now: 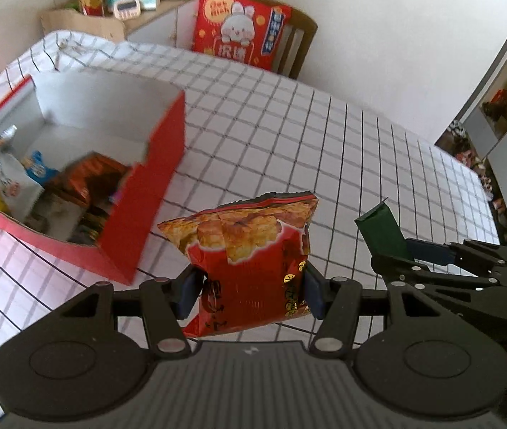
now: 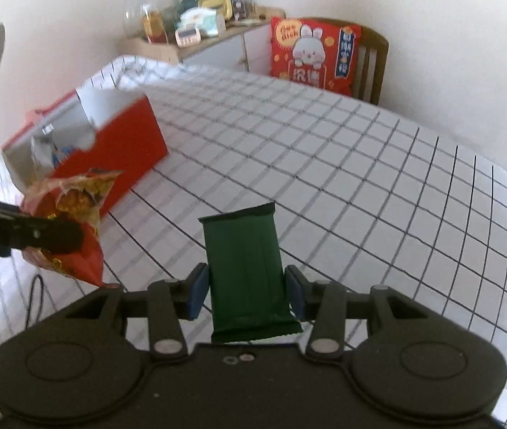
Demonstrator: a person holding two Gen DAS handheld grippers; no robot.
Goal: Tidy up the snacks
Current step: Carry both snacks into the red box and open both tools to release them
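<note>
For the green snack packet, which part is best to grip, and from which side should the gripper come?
Grip the green packet across its narrow width near the lower half, as the right gripper does now, coming from its short sealed end. It is flat and long, so the pads meet both long edges.

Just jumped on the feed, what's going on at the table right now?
A person is sorting snacks with two handheld grippers. The left gripper holds a red snack bag; the right gripper holds a green packet. Both are lifted off the checked tablecloth. The red box, to the left, already has several snacks inside.
</note>
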